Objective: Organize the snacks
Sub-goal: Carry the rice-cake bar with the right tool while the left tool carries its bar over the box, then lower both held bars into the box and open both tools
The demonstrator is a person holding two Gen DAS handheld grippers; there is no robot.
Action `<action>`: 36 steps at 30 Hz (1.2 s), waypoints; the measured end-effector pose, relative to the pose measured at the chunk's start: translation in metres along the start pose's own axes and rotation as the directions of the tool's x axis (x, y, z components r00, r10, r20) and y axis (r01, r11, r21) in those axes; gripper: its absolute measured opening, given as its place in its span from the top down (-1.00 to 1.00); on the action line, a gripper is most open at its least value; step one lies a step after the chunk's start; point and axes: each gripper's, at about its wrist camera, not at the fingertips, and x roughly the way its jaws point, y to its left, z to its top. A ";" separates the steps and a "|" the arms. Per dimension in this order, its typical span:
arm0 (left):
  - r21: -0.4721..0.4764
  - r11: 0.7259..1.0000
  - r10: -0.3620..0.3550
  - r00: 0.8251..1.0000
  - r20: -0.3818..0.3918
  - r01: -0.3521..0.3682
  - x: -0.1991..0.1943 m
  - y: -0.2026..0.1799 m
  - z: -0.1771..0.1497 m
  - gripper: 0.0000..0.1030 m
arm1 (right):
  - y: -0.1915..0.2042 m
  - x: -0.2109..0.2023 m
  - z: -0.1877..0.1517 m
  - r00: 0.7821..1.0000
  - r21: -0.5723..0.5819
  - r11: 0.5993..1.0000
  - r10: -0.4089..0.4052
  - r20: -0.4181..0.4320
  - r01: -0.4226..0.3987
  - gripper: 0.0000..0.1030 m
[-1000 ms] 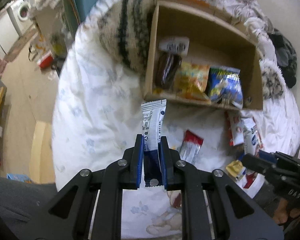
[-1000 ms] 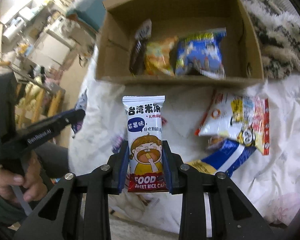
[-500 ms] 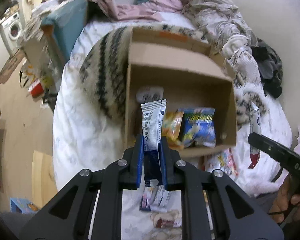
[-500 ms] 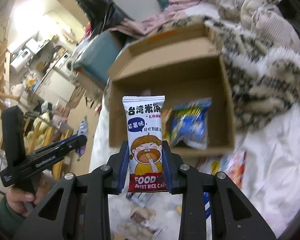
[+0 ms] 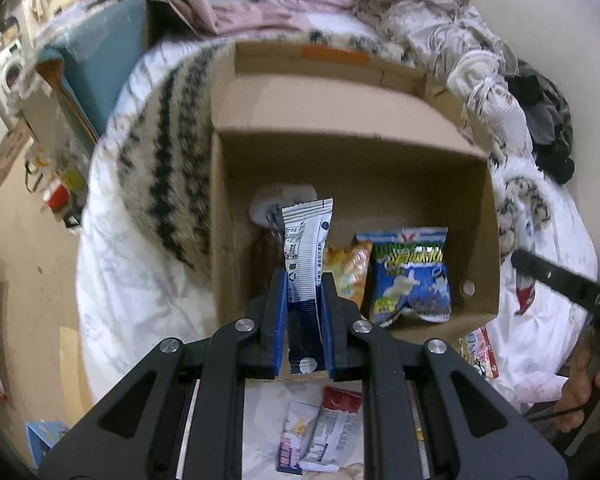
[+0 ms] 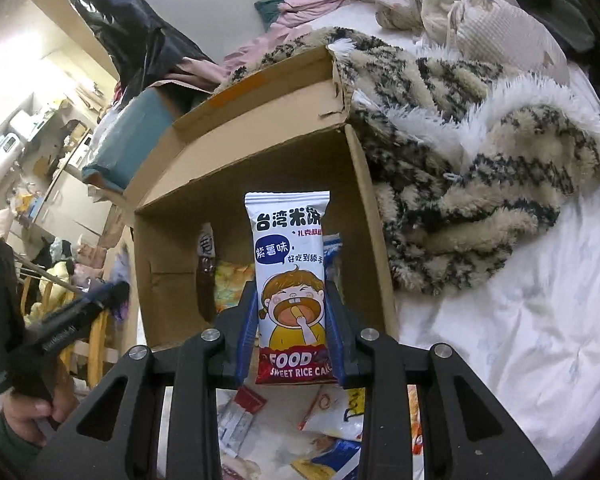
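On my left I see the striped fleece blanket lying on the white bedsheet, pressed against the left wall of the open cardboard box. My left gripper has its blue pads clamped on a white-and-blue snack packet, edge-on and upright, in front of the box opening. Inside the box, behind it, stand a dark packet, a yellow-orange bag and a blue chip bag, side by side. My right gripper pinches a sweet rice cake packet by its lower half, upright over the box's near edge. Loose snack packets lie on the sheet below.
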 end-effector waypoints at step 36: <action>-0.003 0.999 0.037 0.999 -0.021 -0.037 0.027 -0.002 -0.002 -0.42 | -0.005 0.027 0.008 0.996 0.004 0.997 -0.080 -0.049 0.081 -0.21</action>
